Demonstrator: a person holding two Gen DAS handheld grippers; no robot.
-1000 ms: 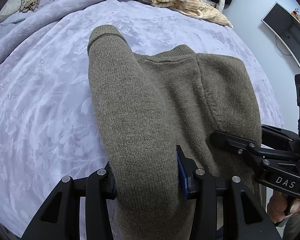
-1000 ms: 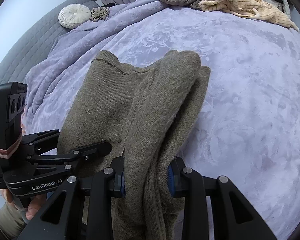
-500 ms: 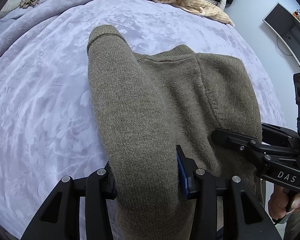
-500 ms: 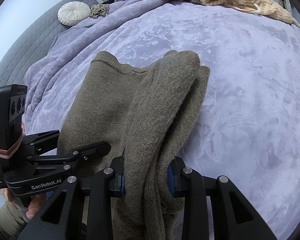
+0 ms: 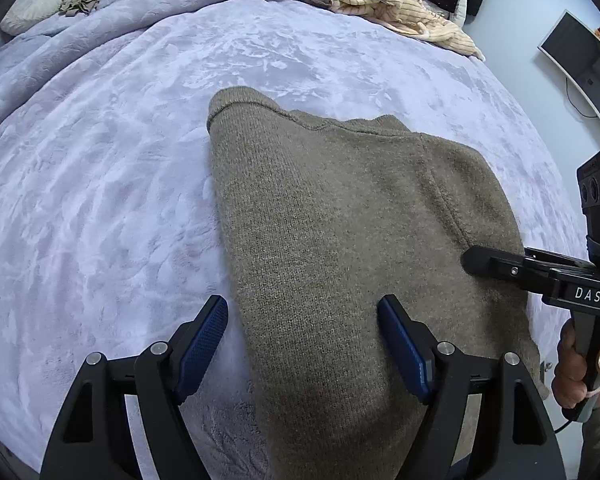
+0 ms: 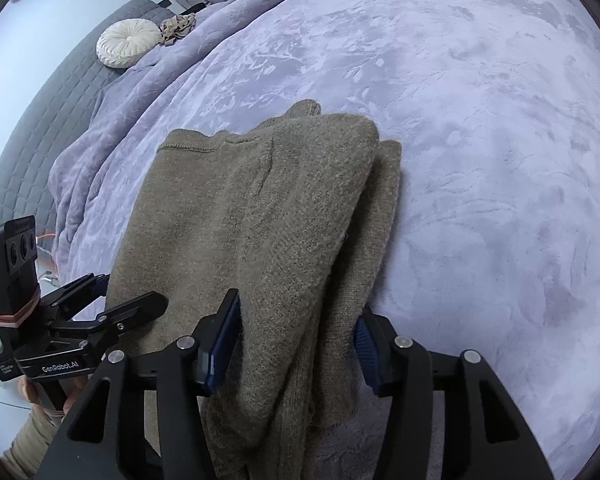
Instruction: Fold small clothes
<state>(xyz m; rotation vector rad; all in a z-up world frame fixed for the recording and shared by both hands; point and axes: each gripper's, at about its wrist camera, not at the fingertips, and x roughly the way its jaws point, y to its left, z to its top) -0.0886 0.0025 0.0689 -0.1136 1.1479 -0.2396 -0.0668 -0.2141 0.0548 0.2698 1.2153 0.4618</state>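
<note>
An olive-brown knit sweater (image 5: pixel 340 220) lies folded lengthwise on the lilac bedspread (image 5: pixel 100 180). My left gripper (image 5: pixel 304 344) is open, its blue pads spread apart over the sweater's near left edge and holding nothing. In the right wrist view the sweater (image 6: pixel 260 220) shows its stacked folded layers on the right side. My right gripper (image 6: pixel 296 344) has opened a little around that thick fold; the cloth still fills the gap between its pads. Each gripper shows in the other's view: the right one (image 5: pixel 500 264) and the left one (image 6: pixel 132 312).
A pile of beige and brown clothes (image 5: pixel 360 0) lies at the bed's far edge. A round white cushion (image 6: pixel 128 42) and a crumpled cloth (image 6: pixel 178 26) sit by the grey headboard (image 6: pixel 32 120). A monitor (image 5: pixel 580 64) hangs on the right wall.
My left gripper has opened and let go of the sweater, which now lies flat on the bed. My right gripper's jaws have widened around the fold.
</note>
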